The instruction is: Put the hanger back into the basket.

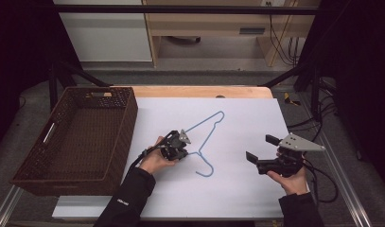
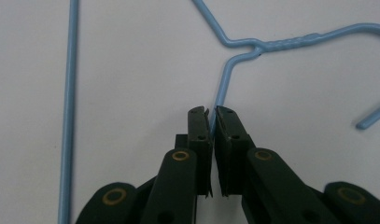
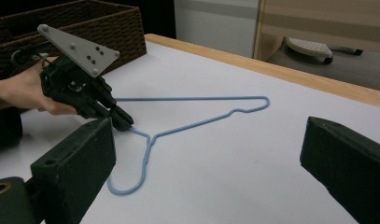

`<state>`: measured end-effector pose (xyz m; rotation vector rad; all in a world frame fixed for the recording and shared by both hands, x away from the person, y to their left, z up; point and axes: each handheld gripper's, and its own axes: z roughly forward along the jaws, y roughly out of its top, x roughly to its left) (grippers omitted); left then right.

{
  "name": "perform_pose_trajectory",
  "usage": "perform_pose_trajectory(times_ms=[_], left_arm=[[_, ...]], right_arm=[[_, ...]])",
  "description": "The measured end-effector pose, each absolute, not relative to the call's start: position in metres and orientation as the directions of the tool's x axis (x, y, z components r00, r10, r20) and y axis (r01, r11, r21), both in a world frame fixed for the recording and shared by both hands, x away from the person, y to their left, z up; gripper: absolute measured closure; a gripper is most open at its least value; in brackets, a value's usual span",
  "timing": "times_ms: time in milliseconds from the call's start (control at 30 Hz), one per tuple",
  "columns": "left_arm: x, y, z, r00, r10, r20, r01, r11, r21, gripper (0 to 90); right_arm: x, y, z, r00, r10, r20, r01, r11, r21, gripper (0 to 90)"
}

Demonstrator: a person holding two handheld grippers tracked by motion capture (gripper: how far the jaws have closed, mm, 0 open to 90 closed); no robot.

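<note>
Pinching light, stiff wire hanger (image 2: 271,44) near neck with left gripper (image 2: 212,116) fingers; holding right gripper (image 3: 206,154) wide open, empty.

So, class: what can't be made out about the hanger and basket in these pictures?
- Hanger: left shoulder hidden by the left gripper, high view; wire ends cut by frame edges, left gripper view.
- Basket: near wall's inner face hidden from above; cut off at frame top, right gripper view.
</note>
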<state>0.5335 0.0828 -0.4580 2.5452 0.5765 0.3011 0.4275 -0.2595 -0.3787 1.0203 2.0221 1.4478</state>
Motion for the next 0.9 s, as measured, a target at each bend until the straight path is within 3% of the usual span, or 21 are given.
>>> perform_pose_trajectory(times_ms=[300, 467, 900], left_arm=[[0.526, 0.072, -0.456, 0.900, 0.418, 0.122, 0.307, -0.808, 0.503, 85.7], [0.531, 0.073, -0.456, 0.904, 0.413, 0.109, 0.313, -0.814, 0.489, 77.0], [0.539, 0.072, -0.454, 0.919, 0.394, 0.035, 0.336, -0.824, 0.457, 85.4]], right_arm=[[0.427, -0.260, -0.379, -0.625, 0.778, 0.058, 0.307, 0.176, 0.935, 3.8], [0.427, -0.260, -0.378, -0.626, 0.777, 0.058, 0.307, 0.177, 0.935, 3.8], [0.427, -0.260, -0.378, -0.628, 0.776, 0.062, 0.307, 0.174, 0.936, 3.8]])
